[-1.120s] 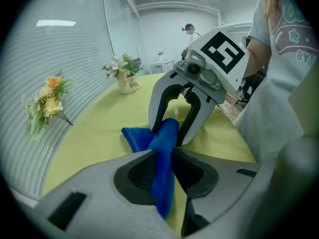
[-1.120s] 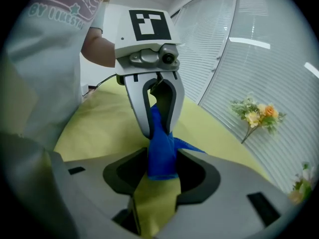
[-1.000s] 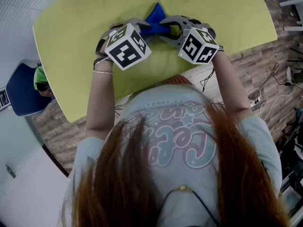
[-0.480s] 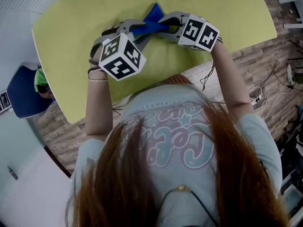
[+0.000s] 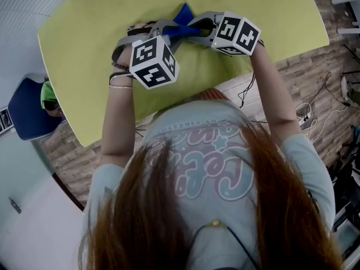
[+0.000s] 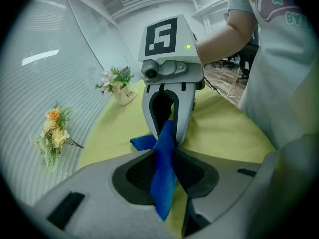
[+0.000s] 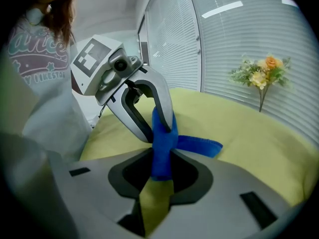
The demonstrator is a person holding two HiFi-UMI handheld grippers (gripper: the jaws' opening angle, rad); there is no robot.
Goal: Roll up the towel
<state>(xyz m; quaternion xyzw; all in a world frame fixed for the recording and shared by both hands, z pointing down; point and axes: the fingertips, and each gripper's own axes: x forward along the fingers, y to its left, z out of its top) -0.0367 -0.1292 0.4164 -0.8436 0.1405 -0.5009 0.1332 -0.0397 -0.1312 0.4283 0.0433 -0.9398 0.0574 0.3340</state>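
**Two grippers, one skinny blue towel**

So the towel [image 5: 183, 24] is bunched into a thin blue strip up at 12 o'clock from the person, strung between both grippers right over the yellow-green table [image 5: 84, 49]. One loose end pokes out past the grippers toward 12.

The left gripper [image 6: 166, 152] comes in from about 8 o'clock and its jaws are pinched onto the strip. The right gripper [image 7: 162, 154] sits at 3 o'clock. Its jaws have just been closing, the cloth is between them, and they're clamped on it too. Both grips are really close together, nearly nose to nose.

Handling-wise, I'd guess it's light, floppy and a bit grippy, with zero stiffness, so it'll sag and untwist the moment either side lets go. I'd hold the bunched middle where the layers are thickest, not the loose end. Nothing fragile here, worst case it just unrolls.

Farther out there are flowers [image 7: 261, 76] by the blinds, well clear of everything.
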